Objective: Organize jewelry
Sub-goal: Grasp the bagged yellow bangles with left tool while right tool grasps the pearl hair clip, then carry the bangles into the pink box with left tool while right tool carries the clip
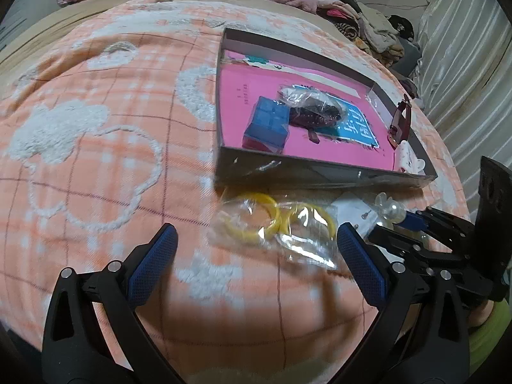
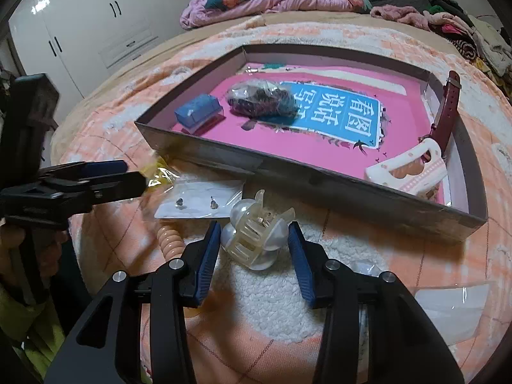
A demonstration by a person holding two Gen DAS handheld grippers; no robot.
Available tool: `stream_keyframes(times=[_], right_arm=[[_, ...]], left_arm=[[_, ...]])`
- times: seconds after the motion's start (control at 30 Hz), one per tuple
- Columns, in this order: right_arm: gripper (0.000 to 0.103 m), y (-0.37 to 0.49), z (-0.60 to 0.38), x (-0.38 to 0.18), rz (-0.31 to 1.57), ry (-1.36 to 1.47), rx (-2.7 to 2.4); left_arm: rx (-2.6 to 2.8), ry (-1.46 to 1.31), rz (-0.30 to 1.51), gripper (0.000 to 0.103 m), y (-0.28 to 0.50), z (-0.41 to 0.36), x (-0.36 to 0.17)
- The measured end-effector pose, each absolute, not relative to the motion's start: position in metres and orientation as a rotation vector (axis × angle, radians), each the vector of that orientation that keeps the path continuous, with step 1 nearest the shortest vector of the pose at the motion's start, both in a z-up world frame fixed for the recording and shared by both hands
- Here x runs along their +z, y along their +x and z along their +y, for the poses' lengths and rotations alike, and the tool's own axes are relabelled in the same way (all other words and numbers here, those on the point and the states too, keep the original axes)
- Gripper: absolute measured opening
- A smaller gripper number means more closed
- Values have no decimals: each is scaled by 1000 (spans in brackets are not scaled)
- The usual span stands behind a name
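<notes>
A shallow cardboard box (image 1: 320, 172) (image 2: 204, 155) lies on the bed, lined pink. Inside are a blue box (image 1: 267, 121) (image 2: 198, 112), a bagged dark bracelet (image 1: 315, 108) (image 2: 262, 97), a red watch strap (image 2: 446, 108) and a white clip (image 2: 406, 168). My left gripper (image 1: 256, 240) is open around a clear bag of yellow rings (image 1: 272, 224) lying in front of the box. My right gripper (image 2: 254, 240) is open with its fingers either side of a pearly hair claw (image 2: 252, 233). An earring card (image 2: 200, 203) lies beyond the claw.
The bed has an orange and white plaid blanket (image 1: 96, 128). A peach spiral hair tie (image 2: 169, 240) lies left of the claw. A clear bag (image 2: 448, 307) lies at the right. Piled clothes (image 1: 368, 22) and white wardrobes (image 2: 96, 16) lie beyond.
</notes>
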State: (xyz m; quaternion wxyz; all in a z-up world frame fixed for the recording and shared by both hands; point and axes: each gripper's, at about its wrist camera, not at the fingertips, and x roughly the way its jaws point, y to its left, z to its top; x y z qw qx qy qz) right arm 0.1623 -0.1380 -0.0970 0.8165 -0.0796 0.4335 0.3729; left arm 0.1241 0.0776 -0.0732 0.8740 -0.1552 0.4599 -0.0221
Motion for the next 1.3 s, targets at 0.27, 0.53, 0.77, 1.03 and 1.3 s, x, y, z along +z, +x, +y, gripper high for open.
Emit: stream_keyframes(times=[0.27, 0.53, 0.77, 1.03, 1.3], right_arm=[[42, 153, -160, -87, 883, -118, 773], [42, 149, -176, -71, 836, -91, 747], [42, 144, -185, -55, 783, -81, 749], [42, 143, -196, -35, 730, -63, 738], [42, 145, -208, -13, 667, -48, 729]], left_arm=[[-55, -270, 963, 93, 137, 68, -80], [-62, -213, 952, 74, 135, 57, -77], [-46, -235, 917, 74, 112, 63, -63], [-19, -248, 843, 74, 96, 72, -29], [-23, -214, 768, 74, 104, 65, 7]])
